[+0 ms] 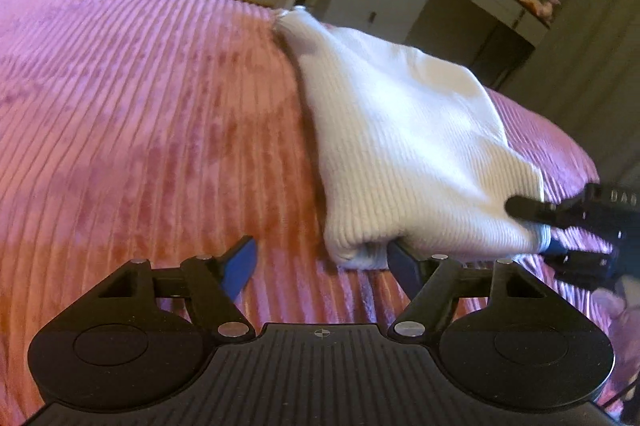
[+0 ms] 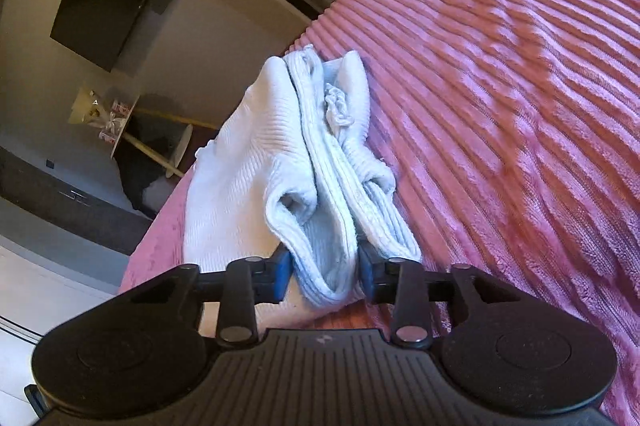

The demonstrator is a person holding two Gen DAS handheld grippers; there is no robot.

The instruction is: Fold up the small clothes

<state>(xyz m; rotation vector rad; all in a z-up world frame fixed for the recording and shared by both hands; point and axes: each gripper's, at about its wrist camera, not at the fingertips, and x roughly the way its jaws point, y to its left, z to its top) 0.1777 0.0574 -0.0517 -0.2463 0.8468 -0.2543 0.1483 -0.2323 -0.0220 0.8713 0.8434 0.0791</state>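
Right hand-held gripper (image 2: 325, 272) probably around white garment (image 2: 256, 162)

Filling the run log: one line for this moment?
left tongs: open, beside white garment | right tongs: shut on garment edge | surface: pink bedspread

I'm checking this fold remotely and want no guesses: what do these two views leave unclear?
- Left wrist view: the left gripper stands open; the white ribbed knit garment hides its right pad tip, so contact is unclear.
- Same view: the right gripper is cut off by the frame edge and blurred.
- Right wrist view: bunched folds hide the garment's type and its underside on the pink ribbed bedspread.
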